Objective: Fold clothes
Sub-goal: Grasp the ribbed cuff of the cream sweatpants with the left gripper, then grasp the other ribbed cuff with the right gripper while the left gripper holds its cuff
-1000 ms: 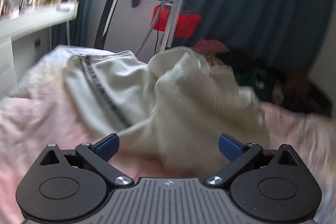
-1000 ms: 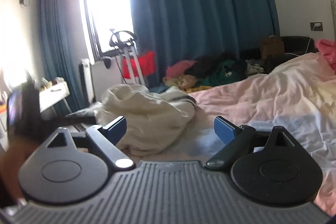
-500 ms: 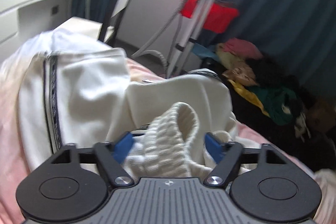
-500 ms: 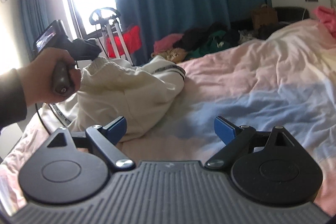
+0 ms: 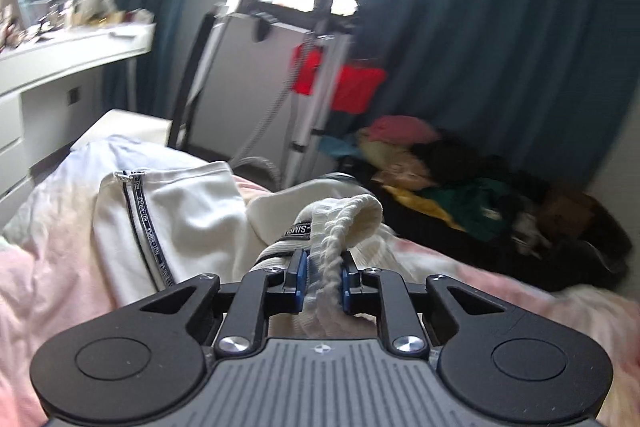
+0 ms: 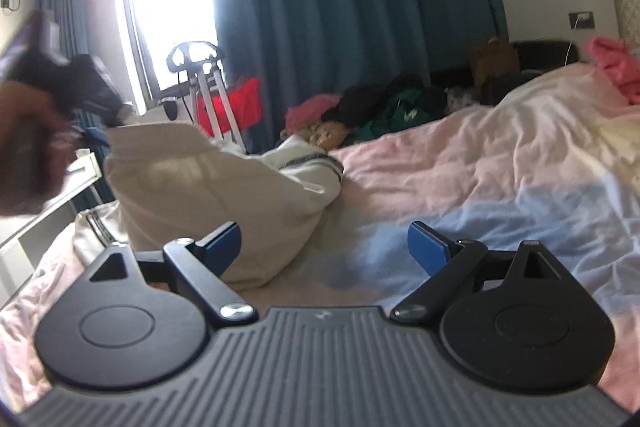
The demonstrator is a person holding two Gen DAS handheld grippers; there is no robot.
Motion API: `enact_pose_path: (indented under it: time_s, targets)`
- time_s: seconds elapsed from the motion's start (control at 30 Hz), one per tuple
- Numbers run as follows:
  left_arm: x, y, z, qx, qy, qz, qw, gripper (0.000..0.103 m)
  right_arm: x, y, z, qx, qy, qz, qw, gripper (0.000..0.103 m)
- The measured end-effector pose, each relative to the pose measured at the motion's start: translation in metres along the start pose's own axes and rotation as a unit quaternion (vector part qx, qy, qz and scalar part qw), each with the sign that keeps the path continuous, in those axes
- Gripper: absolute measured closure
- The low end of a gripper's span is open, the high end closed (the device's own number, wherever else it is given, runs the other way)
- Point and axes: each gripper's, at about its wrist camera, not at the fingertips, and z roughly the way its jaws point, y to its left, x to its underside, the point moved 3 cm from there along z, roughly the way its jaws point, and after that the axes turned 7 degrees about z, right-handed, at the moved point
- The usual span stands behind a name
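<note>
— What have my jaws got?

— My left gripper [image 5: 323, 281] has just been closing, and its blue pads [image 5: 299, 277] now pinch the ribbed knit hem [image 5: 340, 227] of the cream jacket [image 5: 176, 211]. My right gripper [image 6: 324, 247] stands spread over the pink bedcover [image 6: 480, 179], nothing between the pads.

— How does the jacket lie?

— It's heaped at the bed's near left corner. The zipper [image 5: 146, 227] runs from far to near, pull at the far end. From the right wrist view the hem is lifted at the left, beside the hand [image 6: 28, 147].

— Any writing?

— "NOT·SIMPLE" repeats along the zipper tape; the band [image 5: 298, 229] by the hem reads "SIM", the rest hidden.
</note>
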Motion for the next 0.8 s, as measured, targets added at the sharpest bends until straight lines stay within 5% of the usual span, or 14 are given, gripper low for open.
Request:
enact_pose_path:
  time_s: [0.13,0.3,0.37,0.47,0.67,0.8]
  targets:
    - [0.027,0.018,-0.074,0.046,-0.013,0.021,0.9986,0.087,-0.008,0.002,-0.016,-0.007,-0.015,0.001,1.000,0.011]
    - [0.100,0.074,-0.142,0.076,0.030,-0.015,0.9966,0.088,-0.013,0.010,-0.039,-0.022,-0.025,-0.005,0.999,0.011]
    - [0.131,0.097,-0.147,0.082,0.065,-0.043,0.9936,0.088,-0.011,0.017,-0.046,-0.031,-0.012,-0.014,0.999,0.011]
    - [0.163,0.108,-0.150,0.066,0.067,-0.052,0.9942,0.087,-0.005,0.029,-0.055,-0.048,0.001,-0.026,0.999,0.011]
    - [0.186,0.101,-0.141,0.062,0.070,-0.016,0.9955,0.079,0.017,0.056,-0.062,-0.082,0.019,-0.082,0.993,0.011]
    - [0.196,0.101,-0.136,0.070,0.079,-0.018,0.9942,0.064,0.026,0.073,-0.062,-0.100,0.011,-0.116,0.988,0.012]
